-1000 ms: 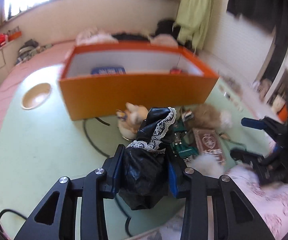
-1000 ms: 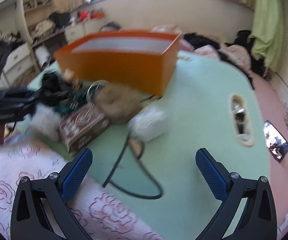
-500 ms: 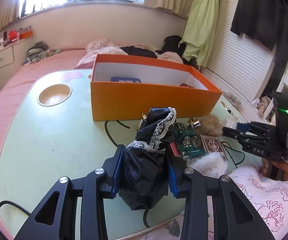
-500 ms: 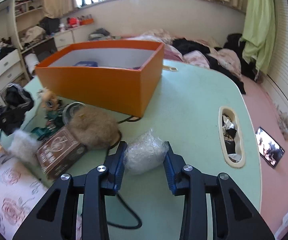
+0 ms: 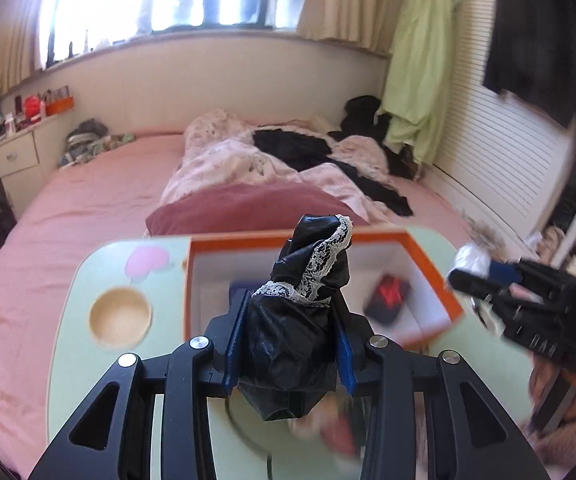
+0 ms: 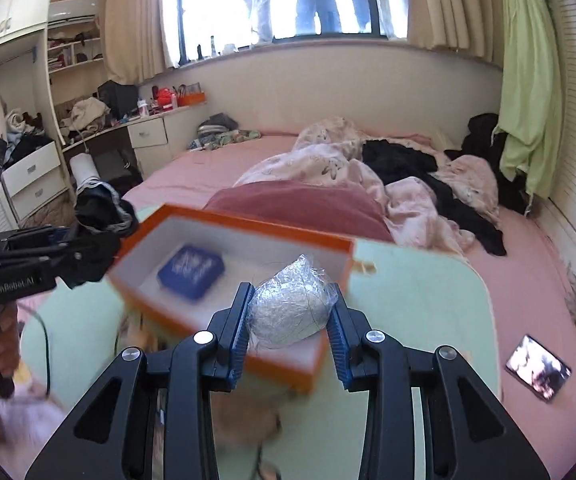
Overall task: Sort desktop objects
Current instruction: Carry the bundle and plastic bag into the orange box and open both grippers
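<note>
My left gripper [image 5: 290,344] is shut on a black cloth with white lace trim [image 5: 300,312] and holds it up over the near side of the open orange box [image 5: 428,264]. My right gripper [image 6: 288,332] is shut on a clear plastic bag of whitish stuffing [image 6: 288,304], raised over the box's near wall [image 6: 215,332]. The box holds a blue case [image 6: 191,270] and a dark item with red marks [image 5: 388,298]. The right gripper also shows at the right of the left wrist view [image 5: 488,276]; the left gripper shows at the left of the right wrist view [image 6: 59,244].
The box stands on a pale green table [image 6: 428,312] with a round wooden recess [image 5: 119,316] at its left. Blurred clutter and a black cable [image 6: 45,352] lie on the table near me. A phone [image 6: 538,372] lies on the pink bed at right.
Both grippers have lifted with their loads and moved forward over the orange box. The table clutter has dropped to the bottom of both views.
</note>
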Motion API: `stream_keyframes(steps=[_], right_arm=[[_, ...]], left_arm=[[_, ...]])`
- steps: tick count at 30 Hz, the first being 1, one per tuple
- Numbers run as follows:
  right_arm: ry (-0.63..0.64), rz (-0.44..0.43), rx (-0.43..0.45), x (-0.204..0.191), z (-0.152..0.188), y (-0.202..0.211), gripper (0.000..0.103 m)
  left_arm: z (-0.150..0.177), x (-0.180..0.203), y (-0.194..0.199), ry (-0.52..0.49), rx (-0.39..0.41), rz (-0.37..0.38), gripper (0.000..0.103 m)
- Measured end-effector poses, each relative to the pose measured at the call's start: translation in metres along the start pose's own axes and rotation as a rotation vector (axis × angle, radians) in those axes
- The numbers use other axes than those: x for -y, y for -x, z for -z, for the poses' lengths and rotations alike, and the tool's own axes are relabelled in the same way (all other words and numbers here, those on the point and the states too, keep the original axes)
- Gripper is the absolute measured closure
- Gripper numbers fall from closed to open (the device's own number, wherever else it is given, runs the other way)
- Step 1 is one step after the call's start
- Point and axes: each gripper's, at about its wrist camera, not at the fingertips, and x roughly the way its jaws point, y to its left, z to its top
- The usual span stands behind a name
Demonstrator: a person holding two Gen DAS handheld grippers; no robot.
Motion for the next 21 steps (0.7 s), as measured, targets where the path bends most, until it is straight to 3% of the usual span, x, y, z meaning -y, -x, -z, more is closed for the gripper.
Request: stream_keyframes(steps=[3, 7, 9, 12, 14, 17, 21], right_arm=[[0.032, 0.037, -0.053, -0.01, -0.02, -0.039, 0.066], [0.092, 0.134, -0.102, -0.022, -0.019, -0.074, 0.058], [0.103, 0.16, -0.086, -0.025, -0.012, -0.077, 0.042], [0.091, 0.173, -0.021, -0.024, -0.004, -0.062, 0.022], [0.071, 0.153, 0.015, -0.02, -0.001, -0.046, 0.022], [0.046, 0.08, 0.026, -0.015, 0.008, -0.018, 0.021], [0.065, 0.053, -0.03, -0.01, 0.047, 0.011, 0.021]], left_arm=[[-0.012, 0.001, -0.032, -0.016, -0.043, -0.054, 0.062], [0.0, -0.004, -0.049, 0.001, -0.031, -0.131, 0.029], [0.009, -0.005, -0.041, 0.008, 0.003, -0.109, 0.02], [0.017, -0.004, -0.022, -0.013, 0.041, -0.104, 0.015], [0.022, -0.003, -0.004, -0.027, 0.063, -0.094, 0.013], [0.038, -0.005, 0.02, -0.036, 0.066, -0.064, 0.0], [0.078, -0.012, 0.034, -0.062, 0.022, -0.059, 0.0]])
